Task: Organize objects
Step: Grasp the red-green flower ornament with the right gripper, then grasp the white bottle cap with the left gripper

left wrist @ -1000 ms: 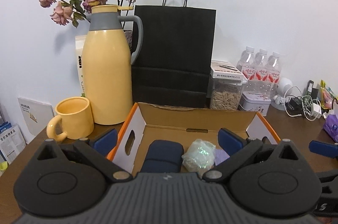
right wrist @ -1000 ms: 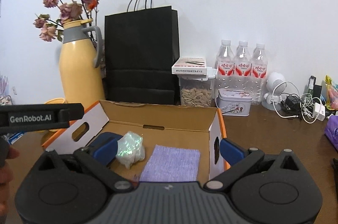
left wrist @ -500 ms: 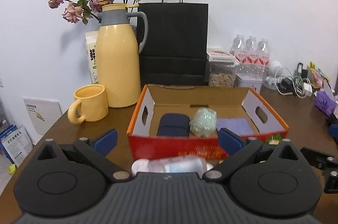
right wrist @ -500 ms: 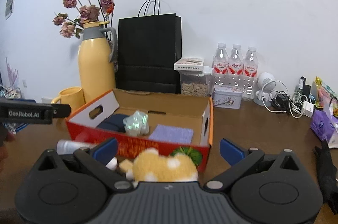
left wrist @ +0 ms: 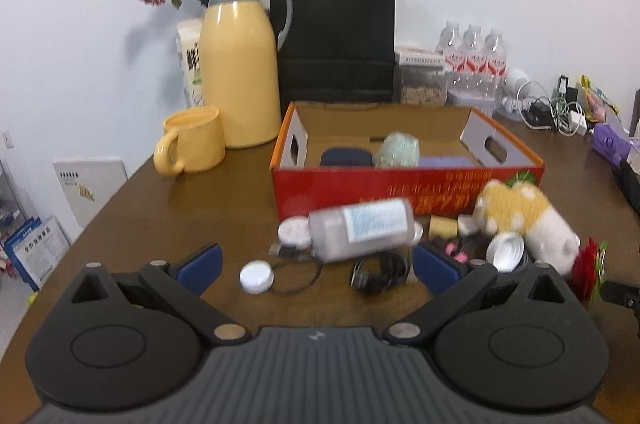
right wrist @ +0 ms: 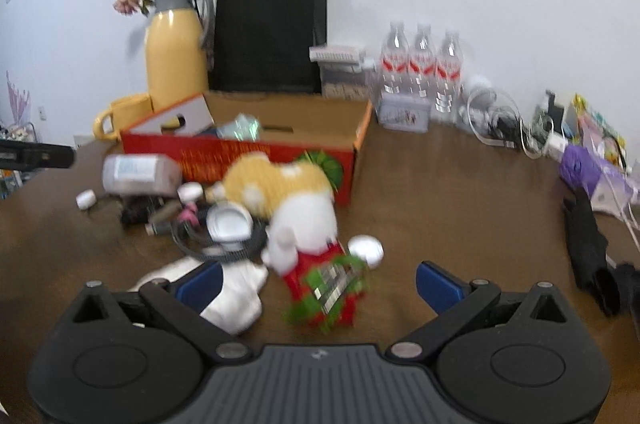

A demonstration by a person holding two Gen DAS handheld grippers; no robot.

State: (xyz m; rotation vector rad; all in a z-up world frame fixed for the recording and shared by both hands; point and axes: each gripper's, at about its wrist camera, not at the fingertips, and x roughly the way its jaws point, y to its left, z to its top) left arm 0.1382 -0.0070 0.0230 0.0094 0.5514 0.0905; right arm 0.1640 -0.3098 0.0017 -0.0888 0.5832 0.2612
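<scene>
Left wrist view: both grippers, left gripper (left wrist: 316, 266) and right gripper (right wrist: 318, 278), spread empty, now backed off from box (left wrist: 404, 184) at 12 o'clock, exposing clutter, bottle (left wrist: 360, 234) at 12 o'clock, ready for the next pick.

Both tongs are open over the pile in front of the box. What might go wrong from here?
1. The clear bottle lies on its side atop a black cable; it could roll when nudged or pinched.
2. The cable and a ring-shaped strap run under the small items, so lifting one may drag others.
3. The plush toy leans against the red box over a round tin, so the right tongs may catch both.
</scene>
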